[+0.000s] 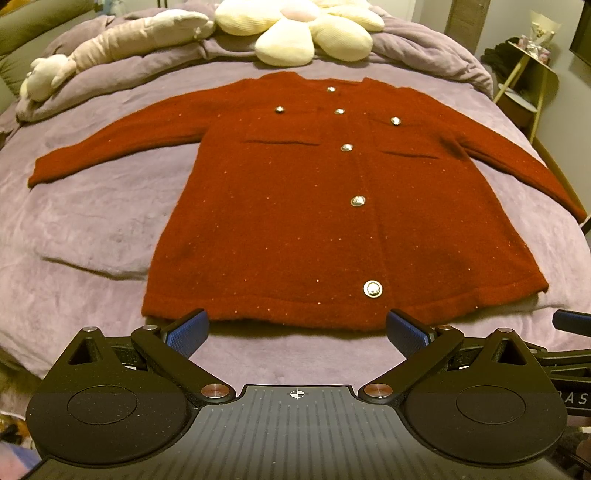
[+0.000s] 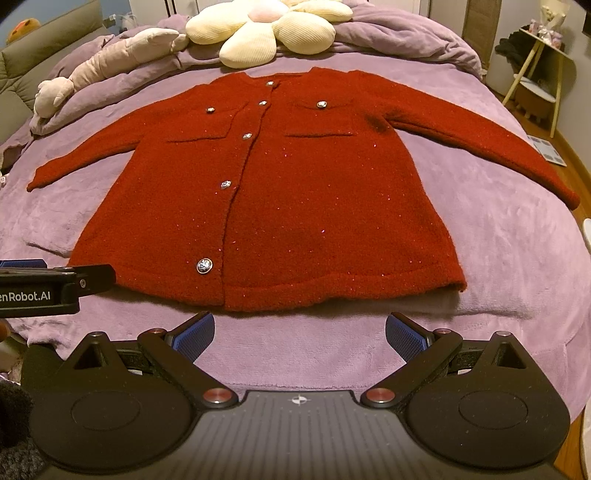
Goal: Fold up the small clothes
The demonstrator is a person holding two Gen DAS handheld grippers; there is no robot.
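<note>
A dark red knitted cardigan [image 1: 295, 206] [image 2: 295, 192] with silver buttons lies flat and face up on a purple bedspread, buttoned, both sleeves spread out to the sides. My left gripper [image 1: 297, 330] hovers open just short of the hem, near the bottom button. My right gripper [image 2: 300, 334] is open too, a little back from the hem's middle. Neither holds anything. The left gripper's body [image 2: 40, 288] shows at the left edge of the right wrist view. One blue fingertip of the right gripper [image 1: 572, 321] shows at the right edge of the left wrist view.
A cream flower-shaped cushion [image 1: 295, 33] and a long pale plush toy [image 1: 110, 48] lie beyond the collar on a bunched purple duvet [image 1: 424, 48]. A small side table [image 2: 543, 70] stands off the bed at the right, over wooden floor [image 2: 569, 147].
</note>
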